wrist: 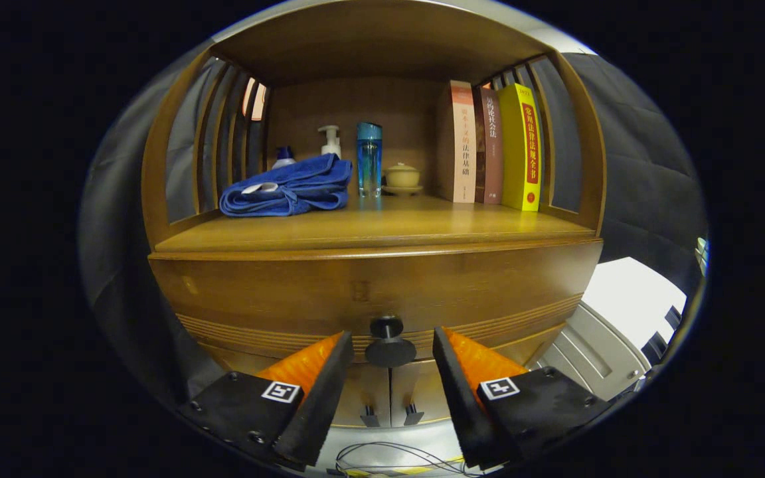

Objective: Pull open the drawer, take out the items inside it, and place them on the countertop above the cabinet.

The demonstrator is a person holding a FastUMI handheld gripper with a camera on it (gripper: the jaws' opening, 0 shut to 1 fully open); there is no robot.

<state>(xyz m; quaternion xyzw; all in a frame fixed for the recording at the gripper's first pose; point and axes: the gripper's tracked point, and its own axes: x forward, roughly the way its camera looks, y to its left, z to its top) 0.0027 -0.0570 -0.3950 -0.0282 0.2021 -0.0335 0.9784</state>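
On the counter [369, 229] in the upper left of the frame lies a folded blue towel [286, 187], with a pump bottle [331, 141] behind it; moving right come a tall blue bottle [369, 159], a small lidded cup [402, 176] and, toward the upper right, a row of upright books [495, 146] leaning against the side slats. Below, across the middle of the frame, the drawer [369, 292] is shut, its wooden front flush with the cabinet, so its contents are hidden. Its dark round knob [389, 342] juts out at lower centre, a short stem with a wider disc cap. The gripper [392, 348] is released, its fingers spread either side of the knob without touching it, seemingly lined up this way so that closing would catch the knob for the pull.
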